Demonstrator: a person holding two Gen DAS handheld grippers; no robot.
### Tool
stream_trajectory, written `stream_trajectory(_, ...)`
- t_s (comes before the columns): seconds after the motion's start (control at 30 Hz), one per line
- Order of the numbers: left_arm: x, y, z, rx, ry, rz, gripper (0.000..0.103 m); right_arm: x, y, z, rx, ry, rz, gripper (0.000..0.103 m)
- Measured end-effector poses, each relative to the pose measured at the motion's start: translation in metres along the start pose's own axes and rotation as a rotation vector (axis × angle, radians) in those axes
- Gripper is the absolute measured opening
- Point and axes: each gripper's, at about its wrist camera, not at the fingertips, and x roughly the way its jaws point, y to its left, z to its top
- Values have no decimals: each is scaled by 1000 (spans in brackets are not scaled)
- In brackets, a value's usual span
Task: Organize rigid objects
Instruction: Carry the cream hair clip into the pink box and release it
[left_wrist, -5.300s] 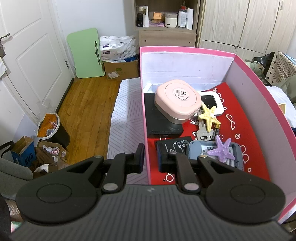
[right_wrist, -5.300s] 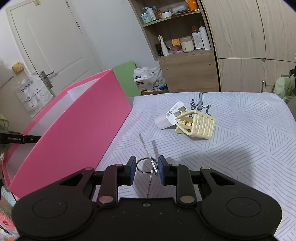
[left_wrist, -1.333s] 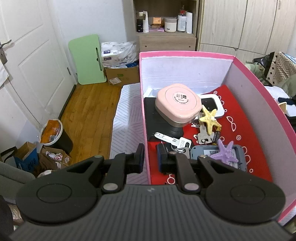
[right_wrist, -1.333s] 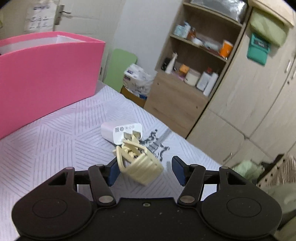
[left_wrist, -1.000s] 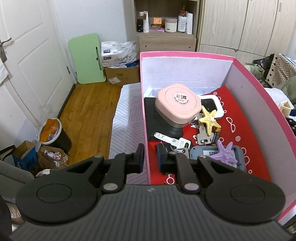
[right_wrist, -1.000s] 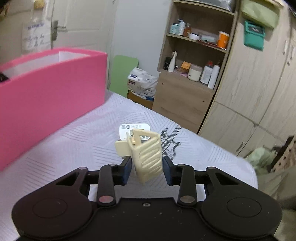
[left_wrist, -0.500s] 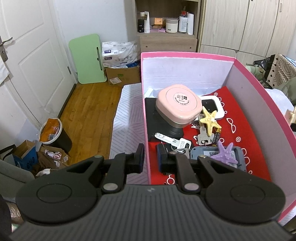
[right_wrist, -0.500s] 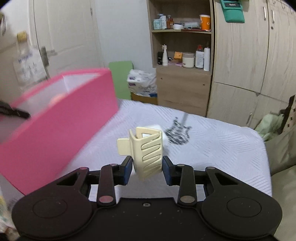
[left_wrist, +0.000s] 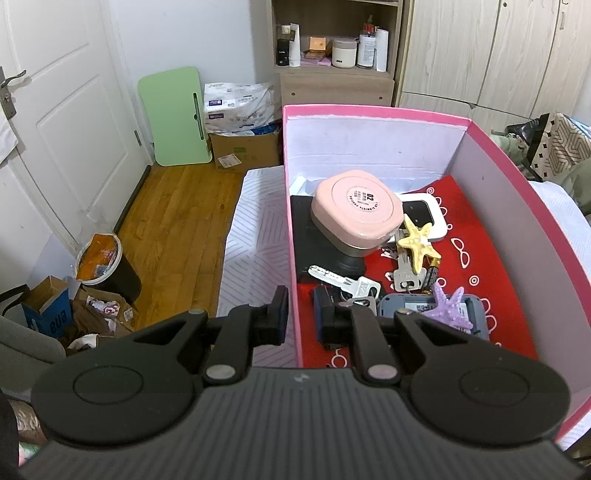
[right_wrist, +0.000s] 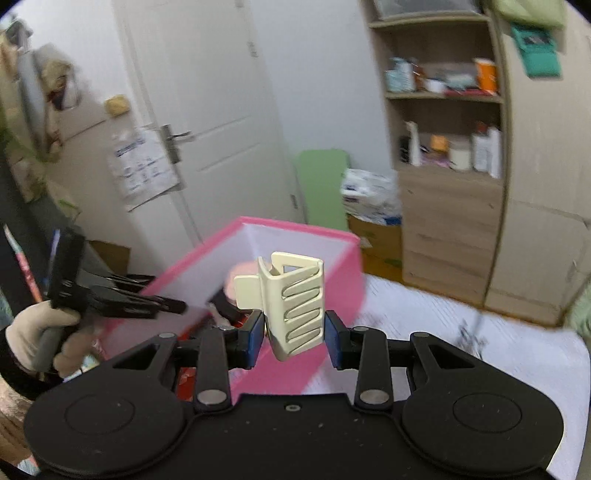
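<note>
hair clip: cream claw clip (right_wrist: 291, 306) held upright between the pads of the right gripper (right_wrist: 294, 334), long axis roughly vertical, hinge tab pointing left; it is in the air, not resting on anything.
right gripper: closed on the hair clip, both blue pads touching its sides.
pink box: the pink box (right_wrist: 334, 291) lies ahead and below-left of the clip, open top facing up; clip appears over or just short of its near wall, cannot tell which.
key relation: judged, the drop calls for carrying the clip forward and left over the box interior before the pads part; the right gripper is the only one near the clip.
left gripper: the left gripper (left_wrist: 298, 317) straddles the box's left wall (left_wrist: 291, 236), one finger outside and one inside; looks clamped on the wall, steadying it.
box contents: pink case (left_wrist: 356, 212), yellow starfish (left_wrist: 419, 245), purple starfish (left_wrist: 448, 308), keys (left_wrist: 343, 280); free red floor on the right side.
hard to see: right wrist view is motion-blurred; box floor mostly hidden there by the clip and fingers. the clip does not show in the left wrist view.
</note>
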Motion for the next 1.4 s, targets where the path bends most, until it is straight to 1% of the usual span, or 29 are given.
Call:
stream_trajectory(0.17, -1, -3, -1, 6, -9, 15, 12, 24, 16, 18, -63, 19, 24, 40)
stream_trajectory(0.27, -1, -3, -1, 5, -9, 19, 12, 48, 26, 28, -103, 59, 33, 40)
stream_trajectory(0.37, -1, -3, -1, 8, -8, 20, 12, 75, 30, 37, -130, 119, 28, 40)
stream_trajectory(0.53, -1, -2, -1, 10, -8, 26, 12, 118, 39, 42, -223, 229, -34, 40)
stream_trajectory(0.67, -1, -2, -1, 9, -11, 23, 12, 143, 47, 45, -309, 293, -93, 40)
stream_trajectory(0.73, -1, -2, -1, 10, -13, 22, 12, 153, 47, 46, -338, 320, -128, 36)
stream_trajectory(0.83, -2, -2, -1, 9, -15, 21, 12, 163, 46, 46, -356, 352, -171, 36)
stream_trajectory(0.9, -1, -2, -1, 10, -14, 17, 12, 168, 47, 45, -374, 364, -173, 36)
stream_trajectory(1.0, -1, -1, 0, 10, -10, 11, 12, 169, 45, 43, -376, 363, -174, 36)
stream_trajectory(1.07, -2, 0, -1, 7, -15, 4, 12, 167, 42, 43, -372, 341, -176, 36)
stream_trajectory(1.1, -1, 1, -1, 3, -16, 3, 12, 168, 41, 44, -373, 331, -177, 37)
stream_trajectory(1.13, -2, 1, -1, 0, -15, 1, 12, 166, 40, 44, -371, 316, -183, 41)
stream_trajectory(1.17, -1, 1, -1, -2, -13, -1, 12, 165, 39, 45, -368, 297, -193, 45)
stream_trajectory(1.27, -1, 0, 0, -1, -15, 3, 12, 152, 35, 49, -352, 218, -192, 47)
stream_trajectory(1.4, -1, 0, 0, 1, -10, -3, 12, 114, 31, 47, -293, 105, -136, 47)
